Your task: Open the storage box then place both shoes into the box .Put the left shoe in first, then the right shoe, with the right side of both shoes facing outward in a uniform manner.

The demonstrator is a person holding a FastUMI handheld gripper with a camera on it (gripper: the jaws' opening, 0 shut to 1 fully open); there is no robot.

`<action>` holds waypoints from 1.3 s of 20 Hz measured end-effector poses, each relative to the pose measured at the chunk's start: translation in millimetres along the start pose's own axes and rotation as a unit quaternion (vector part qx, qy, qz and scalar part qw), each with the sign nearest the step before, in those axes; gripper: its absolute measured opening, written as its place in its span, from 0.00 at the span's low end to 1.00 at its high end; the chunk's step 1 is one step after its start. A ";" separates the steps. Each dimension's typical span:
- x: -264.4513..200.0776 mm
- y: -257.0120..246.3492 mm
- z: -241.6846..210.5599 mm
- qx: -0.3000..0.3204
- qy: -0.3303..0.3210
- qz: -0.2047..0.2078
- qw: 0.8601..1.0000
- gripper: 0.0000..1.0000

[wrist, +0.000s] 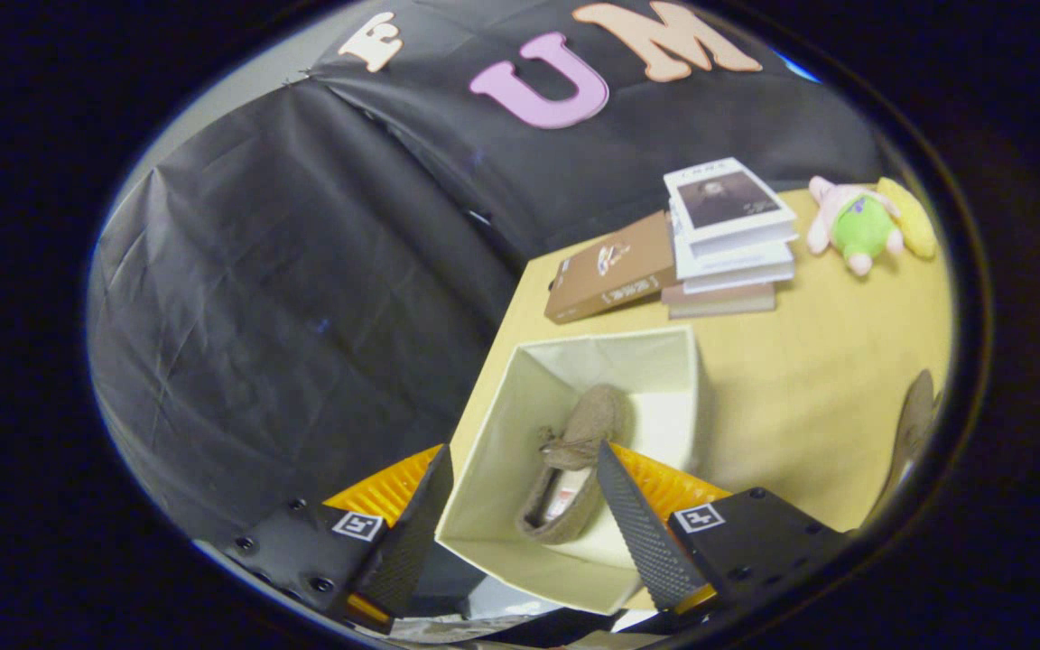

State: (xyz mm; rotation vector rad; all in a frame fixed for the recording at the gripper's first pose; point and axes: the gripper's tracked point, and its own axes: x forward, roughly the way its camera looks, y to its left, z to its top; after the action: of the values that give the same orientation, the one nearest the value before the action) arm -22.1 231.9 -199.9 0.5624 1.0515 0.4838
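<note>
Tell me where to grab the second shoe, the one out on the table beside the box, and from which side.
Only a sliver of that shoe shows, beyond the open gripper, whose fingers hang over the box holding the first shoe. Probably best to pinch across its narrow width near the collar, coming from above; its exact pose cannot be told from here.

The yellow table (800, 397) carries an open storage box (664, 361), stacked books (728, 244), and a plush toy (858, 226).
</note>
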 end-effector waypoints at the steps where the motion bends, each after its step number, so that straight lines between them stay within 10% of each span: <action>1: -14.2 -17.0 5.8 -0.015 -0.015 -0.014 1.000 1.00; 13: -131.7 -224.9 6.2 -0.127 -0.066 -0.223 0.964 1.00; 26: -160.8 -391.2 -76.8 -0.092 0.058 -0.309 0.945 1.00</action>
State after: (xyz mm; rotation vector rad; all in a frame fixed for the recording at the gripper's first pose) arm -117.9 -149.8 -372.7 0.0200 1.2134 0.0570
